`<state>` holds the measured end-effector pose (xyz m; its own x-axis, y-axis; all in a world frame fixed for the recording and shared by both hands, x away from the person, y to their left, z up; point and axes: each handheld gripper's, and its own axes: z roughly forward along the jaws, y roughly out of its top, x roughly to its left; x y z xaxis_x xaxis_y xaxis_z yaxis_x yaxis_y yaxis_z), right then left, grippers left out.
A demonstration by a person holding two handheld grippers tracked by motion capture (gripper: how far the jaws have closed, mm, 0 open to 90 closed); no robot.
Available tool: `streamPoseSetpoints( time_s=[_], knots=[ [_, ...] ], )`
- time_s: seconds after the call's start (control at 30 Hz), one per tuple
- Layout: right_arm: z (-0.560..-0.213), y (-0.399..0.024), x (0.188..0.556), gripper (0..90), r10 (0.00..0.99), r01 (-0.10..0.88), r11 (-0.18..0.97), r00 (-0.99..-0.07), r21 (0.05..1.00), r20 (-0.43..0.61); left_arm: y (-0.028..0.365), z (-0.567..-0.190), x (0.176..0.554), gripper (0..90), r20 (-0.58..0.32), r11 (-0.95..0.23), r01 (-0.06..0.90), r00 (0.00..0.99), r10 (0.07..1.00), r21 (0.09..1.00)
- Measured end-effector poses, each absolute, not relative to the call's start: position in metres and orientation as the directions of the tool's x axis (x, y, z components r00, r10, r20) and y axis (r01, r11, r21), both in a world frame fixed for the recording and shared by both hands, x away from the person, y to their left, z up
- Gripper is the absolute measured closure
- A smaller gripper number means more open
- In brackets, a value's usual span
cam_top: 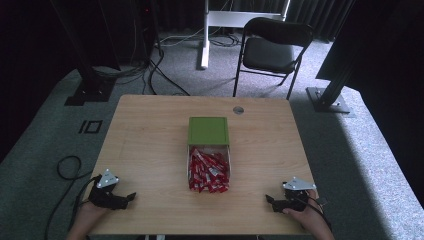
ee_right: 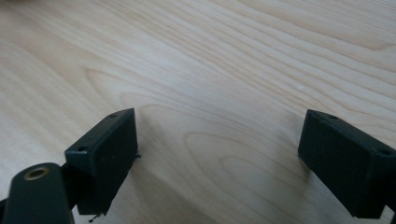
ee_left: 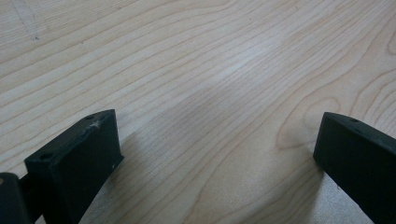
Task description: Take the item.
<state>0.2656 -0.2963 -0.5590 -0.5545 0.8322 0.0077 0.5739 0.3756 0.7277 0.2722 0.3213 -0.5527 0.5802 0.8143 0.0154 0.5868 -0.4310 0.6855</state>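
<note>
— Where's the box?
— Mid-worktop (cam_top: 150, 150): white box (cam_top: 190, 165), green lid (cam_top: 208, 130) touching its far end, red sachets (cam_top: 209, 171) heaped inside — probably light, slippery; pinch one by its edge.
— Grippers?
— Left gripper (cam_top: 131, 196), right gripper (cam_top: 268, 199) flank the box — fingers spread, holding nothing.

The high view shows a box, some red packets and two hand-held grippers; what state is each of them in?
green lid: off the box, lying flat just behind it.
white box: open, at the table's middle.
red packets: piled loose in the box, filling it.
left hand-held gripper: open, holding nothing, low over the table.
right hand-held gripper: open, holding nothing, low over the table.
black chair: unfolded, unoccupied, beyond the table.
</note>
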Motion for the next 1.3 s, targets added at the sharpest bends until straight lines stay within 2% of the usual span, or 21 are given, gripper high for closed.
streamPoseSetpoints(
  time_s=[0.73,0.93,1.3],
  knots=[
    [-0.559,-0.297,0.266,11.6,0.847,0.583,0.36,-0.532,0.728,0.007,0.321,-0.553,0.272,1.4,0.015,-0.431,0.587,0.58,0.814,0.685],
    [-0.558,-0.292,0.272,14.3,0.861,0.594,0.34,-0.509,0.729,0.013,0.321,-0.553,0.272,1.5,0.015,-0.431,0.587,0.58,0.814,0.685],
    [-0.534,-0.279,0.282,14.3,0.857,0.563,0.326,-0.515,0.759,0.015,0.321,-0.553,0.272,1.5,0.015,-0.431,0.587,0.58,0.814,0.685]
  ],
)
